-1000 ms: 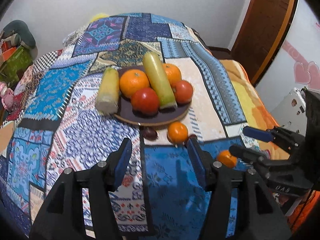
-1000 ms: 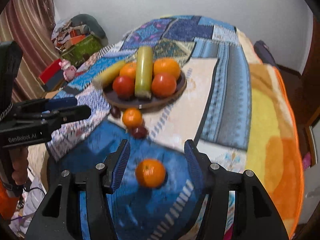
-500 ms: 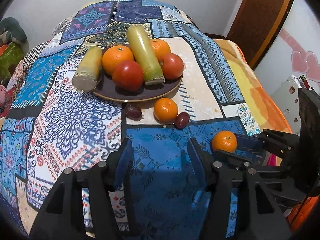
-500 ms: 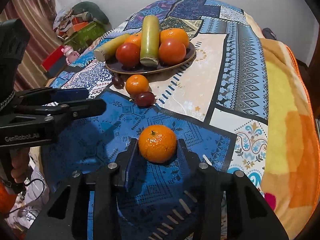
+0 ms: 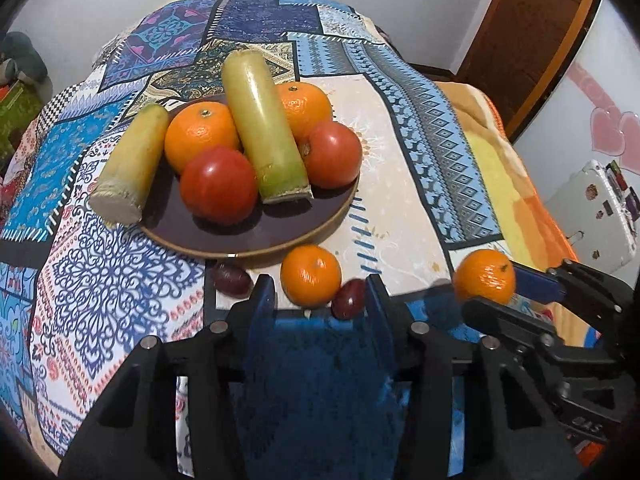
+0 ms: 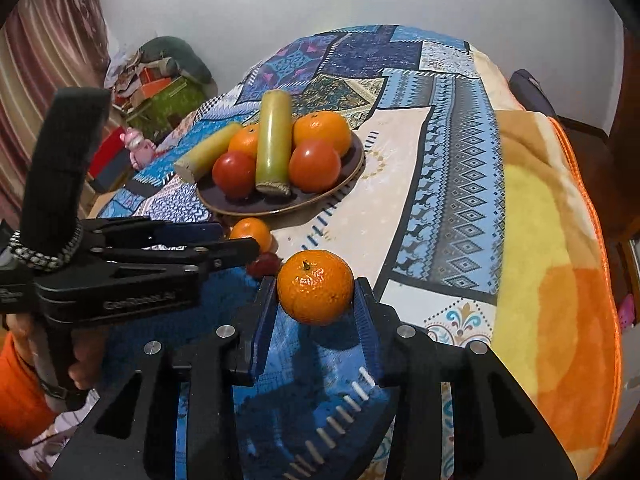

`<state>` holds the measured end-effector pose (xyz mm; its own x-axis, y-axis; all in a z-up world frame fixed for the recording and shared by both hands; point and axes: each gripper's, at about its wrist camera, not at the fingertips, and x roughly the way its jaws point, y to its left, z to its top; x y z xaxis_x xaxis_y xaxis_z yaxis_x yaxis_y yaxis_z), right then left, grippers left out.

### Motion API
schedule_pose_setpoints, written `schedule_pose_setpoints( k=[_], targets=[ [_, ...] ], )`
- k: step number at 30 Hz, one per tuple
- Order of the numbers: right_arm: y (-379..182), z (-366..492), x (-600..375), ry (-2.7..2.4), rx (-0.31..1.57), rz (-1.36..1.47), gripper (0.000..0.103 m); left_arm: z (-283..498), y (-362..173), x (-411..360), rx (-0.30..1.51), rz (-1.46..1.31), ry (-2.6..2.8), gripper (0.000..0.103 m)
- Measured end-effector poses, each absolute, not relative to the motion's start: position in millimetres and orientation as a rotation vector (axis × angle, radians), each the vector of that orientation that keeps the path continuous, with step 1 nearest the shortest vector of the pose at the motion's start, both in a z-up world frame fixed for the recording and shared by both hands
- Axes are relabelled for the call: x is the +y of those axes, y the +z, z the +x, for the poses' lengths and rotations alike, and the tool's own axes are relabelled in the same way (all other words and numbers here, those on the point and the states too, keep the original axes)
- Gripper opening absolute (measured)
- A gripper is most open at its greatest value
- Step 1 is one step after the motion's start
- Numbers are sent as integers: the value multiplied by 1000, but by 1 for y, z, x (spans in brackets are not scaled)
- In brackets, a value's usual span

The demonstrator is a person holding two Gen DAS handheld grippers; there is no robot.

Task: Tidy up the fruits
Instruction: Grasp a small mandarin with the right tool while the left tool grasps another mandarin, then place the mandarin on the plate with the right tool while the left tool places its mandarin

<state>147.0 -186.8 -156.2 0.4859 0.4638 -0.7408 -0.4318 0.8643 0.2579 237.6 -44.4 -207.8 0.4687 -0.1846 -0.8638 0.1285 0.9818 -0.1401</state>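
The mandarin (image 6: 315, 287) sits between the right claw (image 6: 316, 300) fingers, pads touching or nearly touching both its sides, so that claw is closed on it. In the left wrist view the same fruit (image 5: 485, 276) appears at the tips of the right claw, to the right of the plate (image 5: 280, 236). Whether it has left the bed (image 6: 460, 160) I cannot tell from these views.

From the held fruit, the plate (image 6: 344, 188) lies ahead and to the left, already crowded: two tomatoes, two oranges and two long yellow-green stalks whose long axes run roughly front to back. The free rim is at the near side, so the carry likely ends there.

A second mandarin (image 5: 311, 275) lies on the bed just in front of the plate, directly ahead of the left claw (image 5: 320, 296), which stands wide and holds nothing. Two dark grapes (image 5: 231, 279) flank that fruit. The left claw is plainly the nearer one to it.

Half a second ago the right fingers had only just framed the fruit low on the blue patch; now they grip it. The left claw has moved forward, its tips now bracketing the loose mandarin.
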Motion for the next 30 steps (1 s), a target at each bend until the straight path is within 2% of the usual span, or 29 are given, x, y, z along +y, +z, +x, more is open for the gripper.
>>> schedule_pose_setpoints(
  k=[8,11,22,30],
  targets=[
    [-163,154,-189,548,931,51,35,249,-216,-49,1080,-40,-172,40],
    [-164,154,-188,551,933,48,35,252,-218,-49,1082,-30,-156,35],
    [-159,152,-190,540,924,50,35,256,-221,-46,1089,-43,-163,35],
    [-149,159,-189,535,896,54,35,241,-187,-24,1009,-82,-159,35]
  ],
)
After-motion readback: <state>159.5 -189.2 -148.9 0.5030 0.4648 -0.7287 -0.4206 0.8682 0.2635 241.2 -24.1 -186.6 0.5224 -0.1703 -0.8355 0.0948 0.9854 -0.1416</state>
